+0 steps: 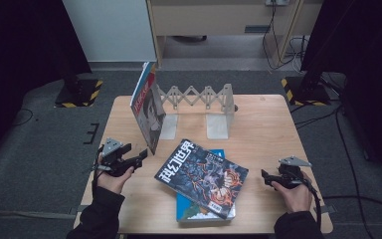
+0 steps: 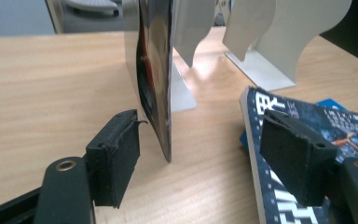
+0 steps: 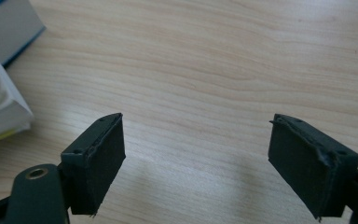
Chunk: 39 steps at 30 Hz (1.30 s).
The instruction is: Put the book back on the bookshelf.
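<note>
A thin book (image 1: 146,107) stands upright at the left end of a white folding book rack (image 1: 199,99). A dark magazine (image 1: 201,177) lies flat on a blue book (image 1: 206,213) near the table's front. My left gripper (image 1: 142,155) is open, low at the standing book's near bottom corner. In the left gripper view the book's edge (image 2: 156,74) rises in the gap of my left gripper (image 2: 200,126), closer to the left pad (image 2: 116,154) and touching neither. My right gripper (image 1: 264,178) is open over bare wood to the right of the magazine, with nothing in my right gripper (image 3: 196,140).
The wooden table (image 1: 263,124) has bare room on its right half and left edge. The rack's two white end plates (image 1: 218,124) stand behind the magazine. In the right gripper view the stacked books' corner (image 3: 4,107) lies at the left. Dark floor and stands surround the table.
</note>
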Motion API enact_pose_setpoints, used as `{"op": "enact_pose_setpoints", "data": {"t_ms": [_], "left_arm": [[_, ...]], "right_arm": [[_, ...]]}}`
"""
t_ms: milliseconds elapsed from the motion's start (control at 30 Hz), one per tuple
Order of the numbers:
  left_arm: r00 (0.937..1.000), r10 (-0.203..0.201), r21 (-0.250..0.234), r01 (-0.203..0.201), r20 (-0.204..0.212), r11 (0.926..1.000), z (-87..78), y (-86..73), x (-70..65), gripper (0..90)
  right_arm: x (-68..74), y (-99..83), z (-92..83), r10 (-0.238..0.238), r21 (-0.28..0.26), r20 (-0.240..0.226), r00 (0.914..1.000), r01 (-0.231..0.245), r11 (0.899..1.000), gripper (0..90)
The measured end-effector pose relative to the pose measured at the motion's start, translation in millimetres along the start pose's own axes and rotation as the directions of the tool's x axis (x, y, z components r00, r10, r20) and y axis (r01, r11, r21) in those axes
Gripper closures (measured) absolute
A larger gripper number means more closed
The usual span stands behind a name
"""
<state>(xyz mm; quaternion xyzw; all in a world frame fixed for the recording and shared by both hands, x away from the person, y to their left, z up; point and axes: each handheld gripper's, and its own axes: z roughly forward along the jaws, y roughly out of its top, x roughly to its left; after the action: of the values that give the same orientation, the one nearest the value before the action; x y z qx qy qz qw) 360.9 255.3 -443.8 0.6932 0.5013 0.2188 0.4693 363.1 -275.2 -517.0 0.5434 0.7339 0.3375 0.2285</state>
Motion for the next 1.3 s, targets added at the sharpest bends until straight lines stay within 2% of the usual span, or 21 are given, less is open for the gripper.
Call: {"op": "enact_pose_setpoints", "data": {"t_ms": [200, 333, 500, 667, 933, 1133, 1267, 1300], "left_arm": [[0.9989, -0.005, 0.042, 0.003, 0.046, 0.9991, 7.2, -14.2, -5.6, 27.1], [0.9979, 0.013, 0.072, -0.018, 0.064, 0.9972, 12.4, -20.5, -11.3, 27.0], [0.9943, -0.018, 0.102, 0.007, 0.105, 0.9948, 17.3, -27.2, -15.6, 26.8], [0.9925, -0.017, 0.143, -0.001, 0.121, 0.9897, 24.4, -34.7, -18.3, 26.8], [0.9829, -0.060, 0.205, 0.024, 0.174, 0.9784, 37.6, -44.4, -18.2, 26.9], [0.9769, -0.069, 0.224, 0.023, 0.202, 0.9743, 43.3, -47.2, -20.2, 27.0], [0.9679, -0.098, 0.239, 0.041, 0.231, 0.9701, 47.5, -49.1, -20.3, 26.6], [0.9674, -0.098, 0.236, 0.041, 0.234, 0.9710, 48.4, -49.4, -19.8, 26.4]], "right_arm": [[6.2, 6.5, -6.0, 0.027, -0.041, -0.049, 0.9984, -0.029, 0.999, 21.8], [10.4, 10.3, -11.2, 0.035, -0.074, -0.066, 0.9972, -0.040, 0.996, 21.8], [17.3, 14.4, -17.1, 0.018, -0.105, -0.091, 0.9957, -0.027, 0.994, 22.4], [29.5, 18.1, -18.1, 0.004, -0.121, -0.129, 0.9916, -0.020, 0.992, 21.9], [51.2, 20.3, -15.1, -0.025, -0.118, -0.199, 0.9797, 0.002, 0.993, 21.6], [64.5, 20.0, -11.0, -0.043, -0.114, -0.247, 0.9681, 0.015, 0.993, 21.9], [71.0, 19.4, -8.3, -0.050, -0.109, -0.259, 0.9646, 0.022, 0.994, 21.9], [72.0, 19.1, -7.9, -0.050, -0.105, -0.265, 0.9630, 0.023, 0.994, 21.8]]}}
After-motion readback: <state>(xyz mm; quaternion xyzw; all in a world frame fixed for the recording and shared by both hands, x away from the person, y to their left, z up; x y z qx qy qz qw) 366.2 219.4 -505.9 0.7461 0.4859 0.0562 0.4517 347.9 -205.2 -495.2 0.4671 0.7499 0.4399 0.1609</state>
